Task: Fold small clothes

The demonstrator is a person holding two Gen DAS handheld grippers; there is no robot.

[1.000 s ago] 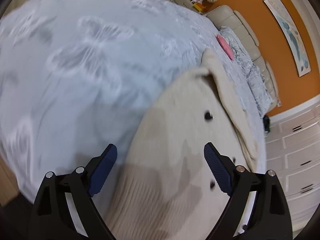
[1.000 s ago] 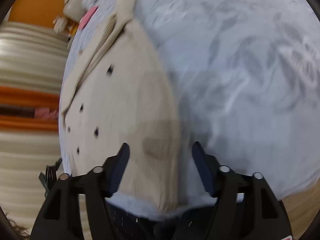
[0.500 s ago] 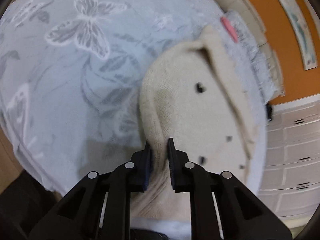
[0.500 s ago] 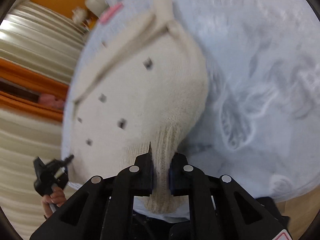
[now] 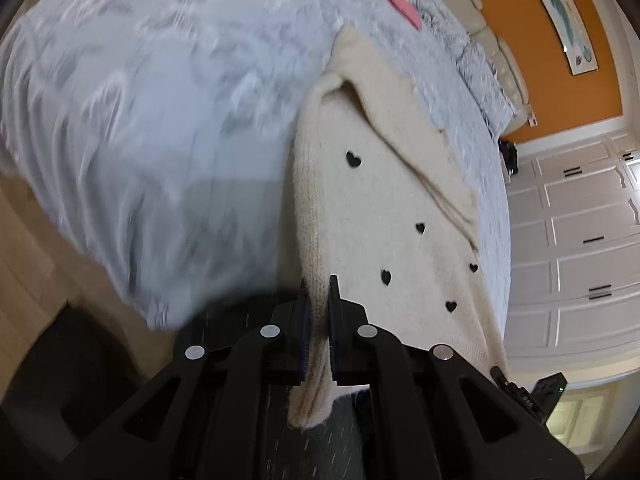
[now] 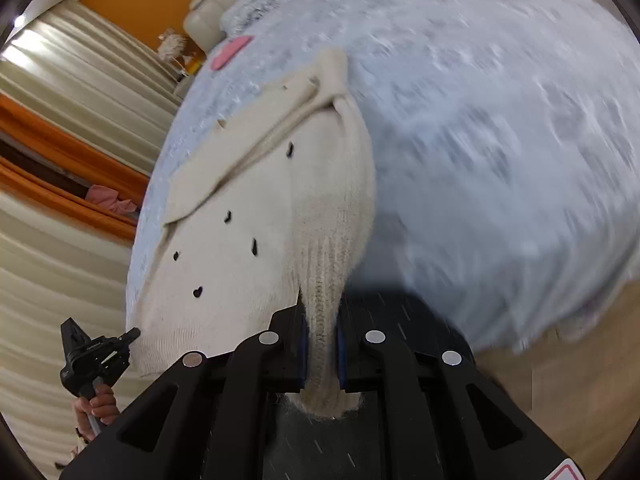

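Cream knit sweater, stretched out from its ribbed hem

We see a cream sweater with small black hearts scattered over its body, lying spread lengthwise over the pale bedspread. We see its near ribbed hem raised and bunched at two corners, each squeezed into a narrow tuft. One sleeve is folded diagonally across the body, its cuff at the far end. The near left edge is rolled into a ridge.
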